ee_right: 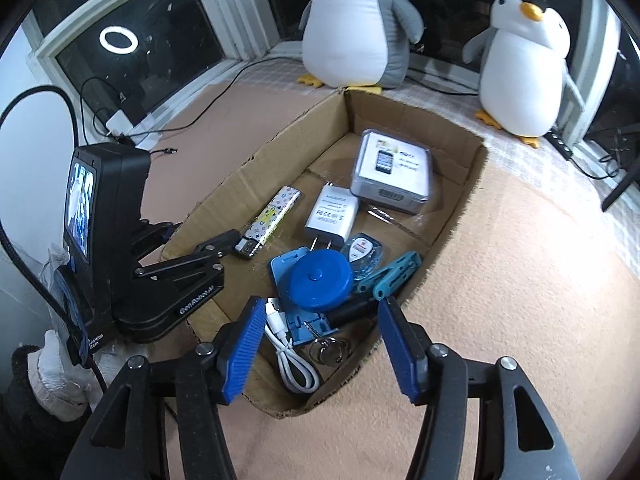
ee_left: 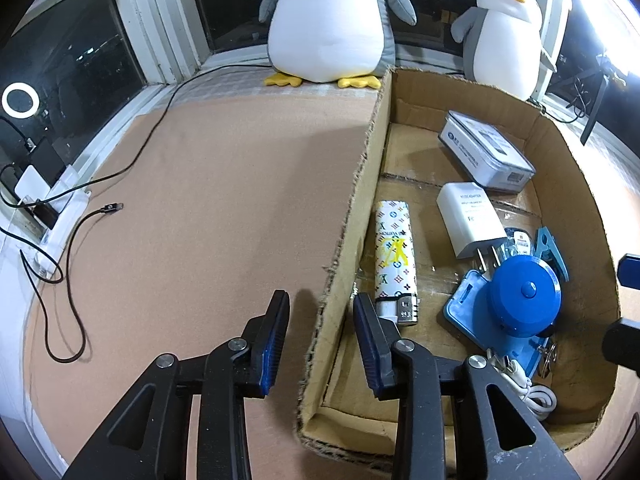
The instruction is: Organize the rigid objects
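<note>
An open cardboard box lies on the tan mat. Inside it are a patterned lighter, a white plug adapter, a boxed phone case, a round blue tape measure, a teal tool, a white cable and a key ring. My left gripper is open and straddles the box's left wall, one finger beside the lighter's metal end. My right gripper hangs open over the box's near end, holding nothing.
Two plush penguins sit on the sill behind the box. Black cables and a white power strip lie along the mat's left edge by the dark window. Bare mat lies right of the box.
</note>
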Demonstrator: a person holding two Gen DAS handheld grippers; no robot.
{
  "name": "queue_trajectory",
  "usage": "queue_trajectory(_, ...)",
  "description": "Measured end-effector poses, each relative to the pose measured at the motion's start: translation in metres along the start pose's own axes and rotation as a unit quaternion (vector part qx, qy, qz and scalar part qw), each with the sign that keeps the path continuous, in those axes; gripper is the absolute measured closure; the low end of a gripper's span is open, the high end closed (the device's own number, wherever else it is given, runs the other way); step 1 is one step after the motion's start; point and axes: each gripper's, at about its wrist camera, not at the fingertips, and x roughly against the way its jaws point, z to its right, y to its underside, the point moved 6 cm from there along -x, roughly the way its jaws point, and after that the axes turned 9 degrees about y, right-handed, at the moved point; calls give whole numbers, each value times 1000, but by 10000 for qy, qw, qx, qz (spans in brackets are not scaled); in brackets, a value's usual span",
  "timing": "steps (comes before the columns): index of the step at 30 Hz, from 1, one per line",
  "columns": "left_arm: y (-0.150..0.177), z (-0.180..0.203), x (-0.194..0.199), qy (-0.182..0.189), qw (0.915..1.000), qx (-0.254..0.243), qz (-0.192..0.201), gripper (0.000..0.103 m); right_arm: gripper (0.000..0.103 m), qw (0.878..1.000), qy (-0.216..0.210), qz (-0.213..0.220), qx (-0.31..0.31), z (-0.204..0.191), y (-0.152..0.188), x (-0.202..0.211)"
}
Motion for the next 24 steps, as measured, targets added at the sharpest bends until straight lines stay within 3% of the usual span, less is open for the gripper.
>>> queue_trajectory(6, -4, -2, 18, 20, 9999, 22, 158, 63, 41, 9995, 165, 121, -228, 7, 5, 13)
queue_trajectory(9, -5, 1, 34, 32, 9995, 5, 303, 56, 41, 9987, 245, 247, -360, 12, 8, 23)
queue_trajectory(14, -10, 9, 66, 107, 9982, -54, 589, 55, 41, 9962, 327, 478, -646, 23, 12, 45)
queue_trajectory(18, -12, 22, 93, 215, 9965, -151, 796, 42, 38, 9943, 479, 586, -746, 31, 15, 59)
queue_trajectory(24, -12, 38, 125, 330, 9945, -312, 946, 38, 36, 9905, 618, 762, -966, 40, 23, 80)
